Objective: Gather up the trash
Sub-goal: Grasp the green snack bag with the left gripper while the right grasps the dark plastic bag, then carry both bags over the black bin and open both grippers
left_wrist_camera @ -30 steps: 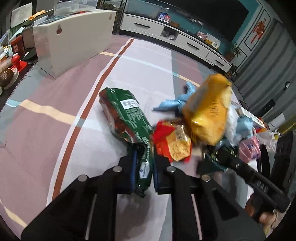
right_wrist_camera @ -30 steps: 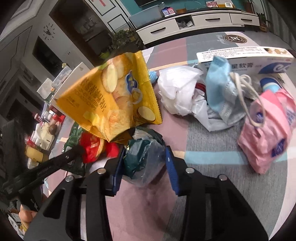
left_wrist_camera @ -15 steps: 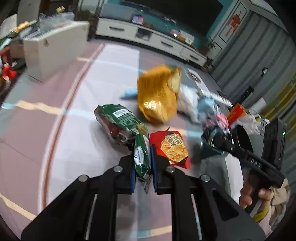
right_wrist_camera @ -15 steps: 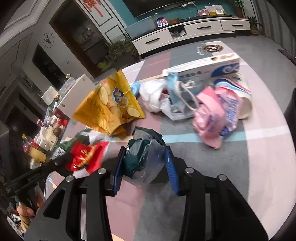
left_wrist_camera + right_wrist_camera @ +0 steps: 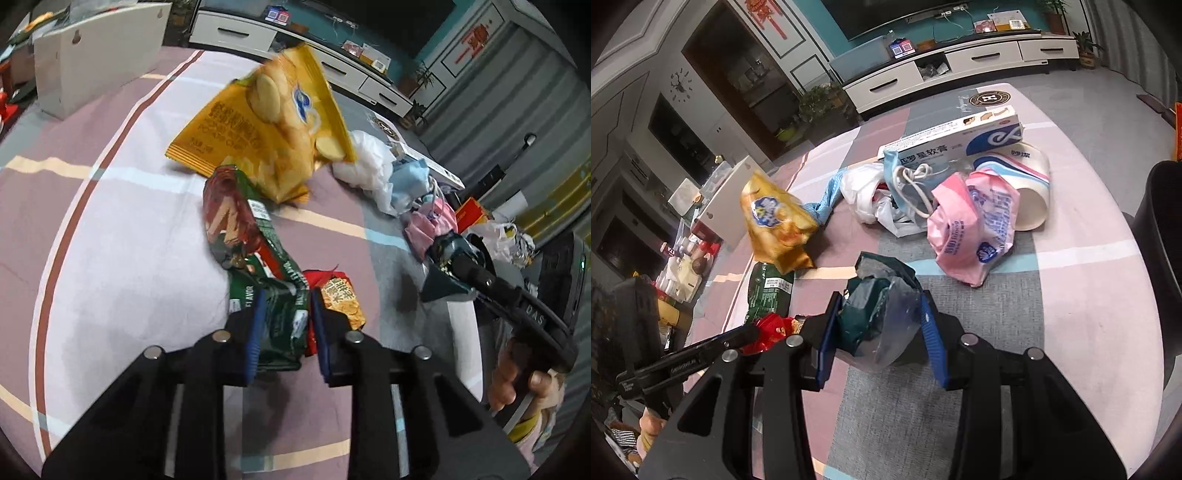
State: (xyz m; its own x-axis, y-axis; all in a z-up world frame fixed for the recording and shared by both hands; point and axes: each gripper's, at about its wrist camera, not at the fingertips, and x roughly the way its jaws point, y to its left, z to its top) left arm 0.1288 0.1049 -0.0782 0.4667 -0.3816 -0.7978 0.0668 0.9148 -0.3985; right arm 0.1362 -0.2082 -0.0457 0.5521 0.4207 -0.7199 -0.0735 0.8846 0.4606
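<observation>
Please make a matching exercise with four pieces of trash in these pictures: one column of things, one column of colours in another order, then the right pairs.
Things:
1. chip bag
2. snack wrapper between the left gripper fingers
3. crumpled plastic bag beside the paper cup
4. ointment box

Colours:
A. pink
B. white and blue
C. yellow
D. green

Pairs: 1-C, 2-D, 3-A, 4-B

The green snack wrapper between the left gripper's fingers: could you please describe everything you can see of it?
The green snack wrapper is a long, crinkled foil-like packet, dark green with a red-brown picture, white lettering and a white label. It lies on the striped cloth, its near end between the blue pads of the left gripper, whose jaws have just been opening. A red packet lies against it; the yellow crisp bag lies beyond.
</observation>
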